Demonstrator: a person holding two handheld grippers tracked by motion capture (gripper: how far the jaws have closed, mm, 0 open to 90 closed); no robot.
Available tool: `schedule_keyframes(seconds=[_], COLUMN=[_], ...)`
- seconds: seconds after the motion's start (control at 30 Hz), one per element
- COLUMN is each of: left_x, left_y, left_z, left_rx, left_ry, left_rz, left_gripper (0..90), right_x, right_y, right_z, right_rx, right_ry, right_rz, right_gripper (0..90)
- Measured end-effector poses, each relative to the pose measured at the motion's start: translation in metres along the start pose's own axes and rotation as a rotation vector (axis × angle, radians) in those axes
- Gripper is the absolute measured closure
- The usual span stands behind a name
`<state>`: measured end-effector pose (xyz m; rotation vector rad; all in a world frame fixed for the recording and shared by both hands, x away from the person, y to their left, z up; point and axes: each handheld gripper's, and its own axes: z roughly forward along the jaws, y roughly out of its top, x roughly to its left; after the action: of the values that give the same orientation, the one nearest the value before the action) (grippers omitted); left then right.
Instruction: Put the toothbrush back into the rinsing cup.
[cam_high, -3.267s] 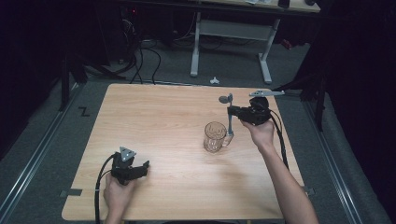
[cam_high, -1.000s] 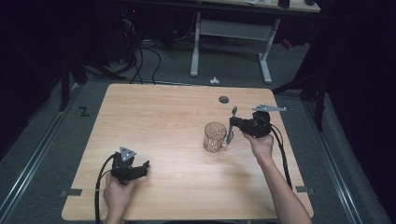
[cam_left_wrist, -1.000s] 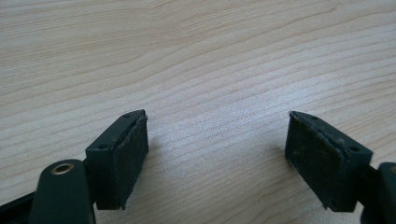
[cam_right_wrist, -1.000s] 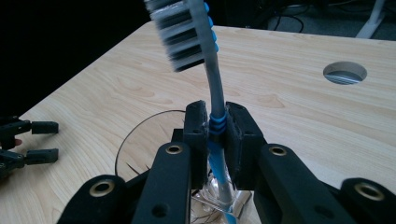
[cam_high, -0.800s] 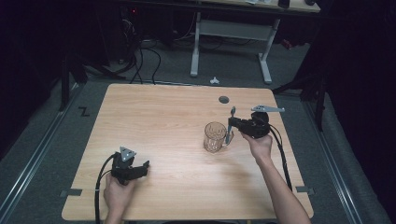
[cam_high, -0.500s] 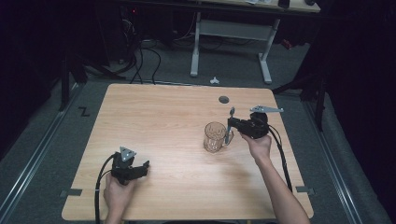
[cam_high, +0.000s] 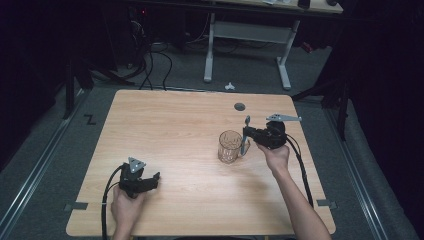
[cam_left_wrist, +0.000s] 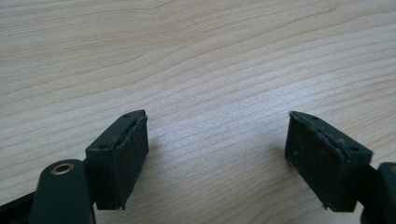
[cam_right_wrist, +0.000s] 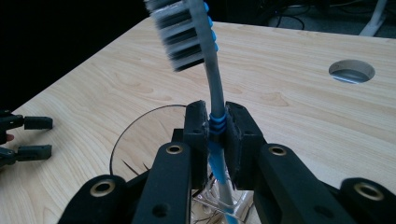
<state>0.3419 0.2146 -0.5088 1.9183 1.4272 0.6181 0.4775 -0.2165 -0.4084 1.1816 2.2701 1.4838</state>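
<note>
Tongs (cam_right_wrist: 217, 133) clamp toothbrush (cam_right_wrist: 211, 88) upright, bristles up, lower handle inside glass mug (cam_right_wrist: 140, 140) on table (cam_right_wrist: 289, 93).

High view: fixed above the near edge, looking forward and down over the whole counter (cam_high: 200, 120). Gripper views: riding close along their own jaws, low over the same wood; the right one also catching the left hand-held gripper (cam_right_wrist: 35, 137).

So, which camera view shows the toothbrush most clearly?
The right gripper view: the toothbrush stands upright, bristles on top, clamped in the right claw above the glass mug. In the high view it is a thin grey stick. The left gripper view faces bare table.
</note>
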Motion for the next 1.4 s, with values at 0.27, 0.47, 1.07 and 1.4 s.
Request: schedule_keyframes(seconds=[0.27, 0.47, 1.07, 1.4], left_x=[0.0, 0.0, 0.0, 0.0], left_y=[0.0, 0.0, 0.0, 0.0], left_z=[0.0, 0.0, 0.0, 0.0], left_rx=[0.0, 0.0, 0.0, 0.0], left_ry=[0.0, 0.0, 0.0, 0.0], left_rz=[0.0, 0.0, 0.0, 0.0], left_gripper=[22.0, 22.0, 22.0, 22.0], right_x=[0.0, -0.006, -0.007, -0.005], right_y=[-0.003, -0.01, -0.012, -0.01], right_z=[0.0, -0.001, 0.005, -0.004], right_rx=[0.002, 0.012, 0.051, 0.046], right_ry=[-0.004, -0.004, 0.007, -0.019], right_rz=[-0.014, 0.015, 0.033, 0.024], right_gripper=[79.9, 79.7, 56.5, 50.2])
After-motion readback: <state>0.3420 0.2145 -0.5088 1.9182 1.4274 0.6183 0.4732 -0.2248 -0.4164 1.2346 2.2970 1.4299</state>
